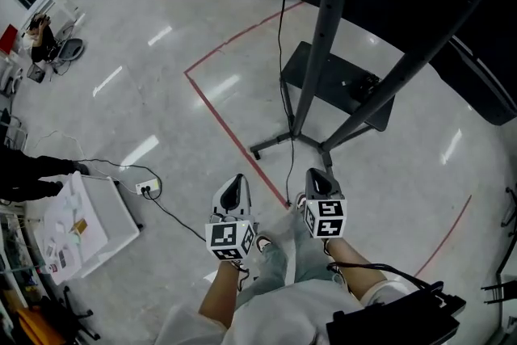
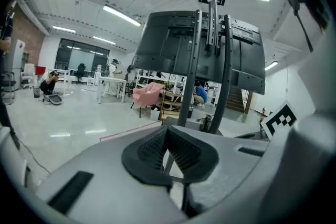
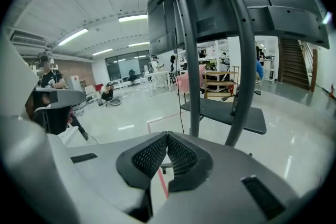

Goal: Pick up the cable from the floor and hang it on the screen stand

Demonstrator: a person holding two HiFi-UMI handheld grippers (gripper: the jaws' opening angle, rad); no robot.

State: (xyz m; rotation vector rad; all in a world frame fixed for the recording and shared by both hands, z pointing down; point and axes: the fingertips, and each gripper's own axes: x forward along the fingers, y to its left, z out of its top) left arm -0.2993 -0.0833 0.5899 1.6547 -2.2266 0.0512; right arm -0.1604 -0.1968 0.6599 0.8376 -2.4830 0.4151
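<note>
Left gripper (image 1: 235, 180) and right gripper (image 1: 316, 174), both clenched empty, face the screen stand (image 1: 323, 36). Beside its pole a cable (image 1: 281, 69) seemingly hangs. Left of it the floor (image 1: 161, 93) is open.

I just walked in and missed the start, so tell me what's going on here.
A person faces the screen stand, holding the left gripper and right gripper out in front, both shut on nothing. The black cable trails along the floor by the stand's base, not yet picked up.

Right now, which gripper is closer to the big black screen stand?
Right. The right gripper is just short of the nearest foot of the screen stand. The left gripper is level with it but off to the left, farther from the stand's base.
</note>
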